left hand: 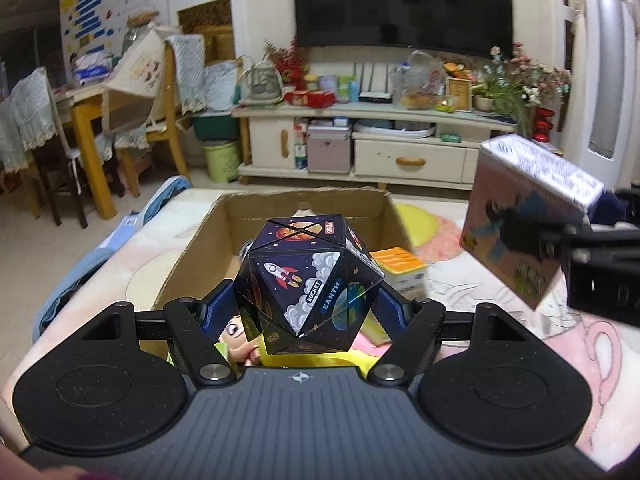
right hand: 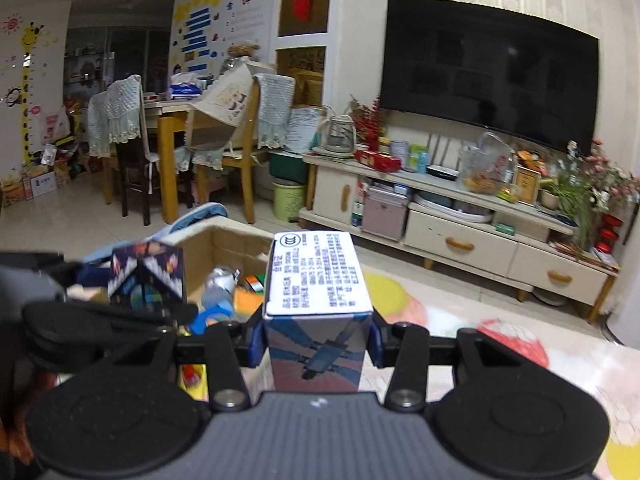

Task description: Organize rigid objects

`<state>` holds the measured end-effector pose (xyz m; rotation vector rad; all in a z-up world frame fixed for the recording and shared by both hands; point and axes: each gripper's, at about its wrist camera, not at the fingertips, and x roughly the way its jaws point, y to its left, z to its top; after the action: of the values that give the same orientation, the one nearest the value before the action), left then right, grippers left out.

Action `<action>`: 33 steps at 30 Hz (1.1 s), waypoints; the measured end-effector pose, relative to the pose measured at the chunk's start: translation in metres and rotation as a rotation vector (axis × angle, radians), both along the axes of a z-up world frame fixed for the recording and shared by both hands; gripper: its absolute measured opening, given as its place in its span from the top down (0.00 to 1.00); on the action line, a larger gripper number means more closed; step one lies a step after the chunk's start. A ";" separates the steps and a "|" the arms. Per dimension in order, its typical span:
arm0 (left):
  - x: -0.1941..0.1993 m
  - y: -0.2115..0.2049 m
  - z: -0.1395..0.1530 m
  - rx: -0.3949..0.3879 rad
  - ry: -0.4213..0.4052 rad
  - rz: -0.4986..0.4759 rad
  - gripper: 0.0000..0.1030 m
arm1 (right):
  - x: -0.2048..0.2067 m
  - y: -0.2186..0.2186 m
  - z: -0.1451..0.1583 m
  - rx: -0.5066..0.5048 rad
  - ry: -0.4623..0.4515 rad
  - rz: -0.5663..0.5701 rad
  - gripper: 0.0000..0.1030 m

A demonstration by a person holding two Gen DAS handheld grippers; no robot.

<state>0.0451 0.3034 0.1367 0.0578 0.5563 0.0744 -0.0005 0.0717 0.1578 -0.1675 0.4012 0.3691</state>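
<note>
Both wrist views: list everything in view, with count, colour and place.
puzzle cube: one, dark space print, in left gripper
carton: one, white top, blue-brown sides, in right gripper
box: one, brown cardboard, open, on the mat ahead, toys inside
orange box: one, right of the box
mat: one, pastel print
TV: one, black, on the wall
cabinet: one, cream, under the TV
chairs: two, wooden, far left
left gripper: shut on puzzle cube
right gripper: shut on carton

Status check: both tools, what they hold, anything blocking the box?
Left tool shut on space puzzle cube. Right tool shut on printed carton. Both raised near cardboard box; toys already inside, nothing blocking its open top.
</note>
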 end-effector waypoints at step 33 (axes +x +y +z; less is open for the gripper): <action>-0.001 0.026 -0.003 -0.092 0.038 0.111 0.00 | 0.053 0.031 0.001 0.114 0.012 -0.036 0.16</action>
<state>0.0445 0.3295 0.1342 -0.0617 0.6003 0.1559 0.0523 0.1031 0.1583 -0.0471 0.3932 0.3568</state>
